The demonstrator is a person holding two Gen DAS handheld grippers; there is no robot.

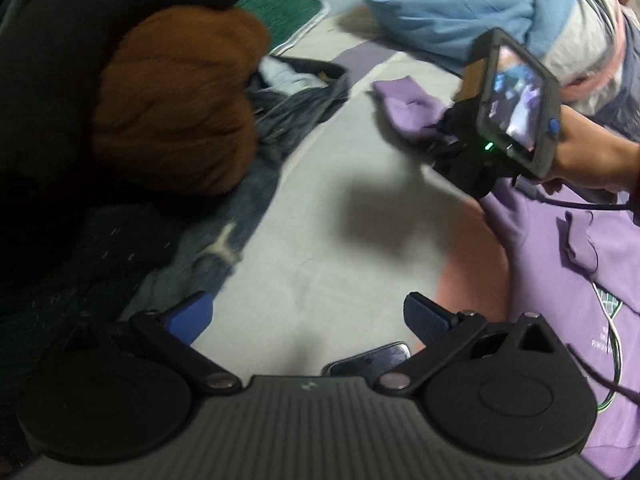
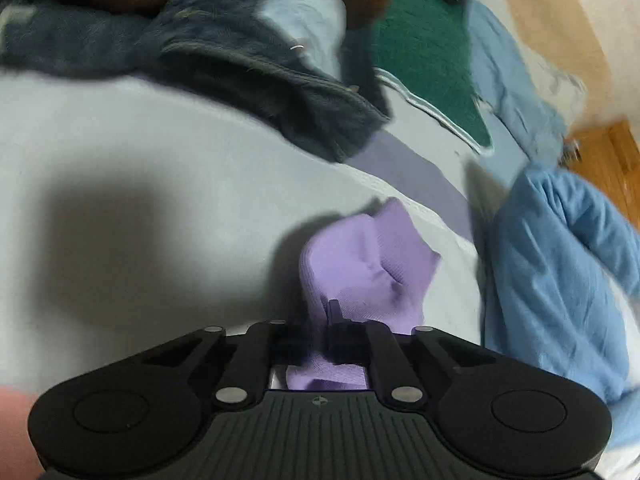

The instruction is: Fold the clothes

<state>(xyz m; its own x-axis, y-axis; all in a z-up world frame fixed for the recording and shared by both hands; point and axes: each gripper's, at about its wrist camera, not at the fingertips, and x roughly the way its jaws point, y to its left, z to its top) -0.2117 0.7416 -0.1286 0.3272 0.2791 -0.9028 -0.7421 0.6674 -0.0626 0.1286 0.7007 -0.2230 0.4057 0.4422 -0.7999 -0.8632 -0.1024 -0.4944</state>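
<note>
A purple sweatshirt (image 1: 576, 280) lies on the bed at the right of the left wrist view, with its sleeve (image 1: 408, 108) stretched out to the left. My right gripper (image 2: 324, 320) is shut on the purple sleeve cuff (image 2: 364, 268) and holds it just above the sheet; it also shows in the left wrist view (image 1: 444, 132) with a hand behind it. My left gripper (image 1: 308, 316) is open and empty, low over the grey sheet (image 1: 320, 248), apart from the sweatshirt.
A pile of clothes sits at the left: brown knit (image 1: 176, 108), black garment (image 1: 60, 60), blue jeans (image 1: 248, 184). A green mat (image 2: 428, 56) and a blue quilt (image 2: 560, 264) lie at the far side. A phone (image 1: 372, 358) lies by my left gripper.
</note>
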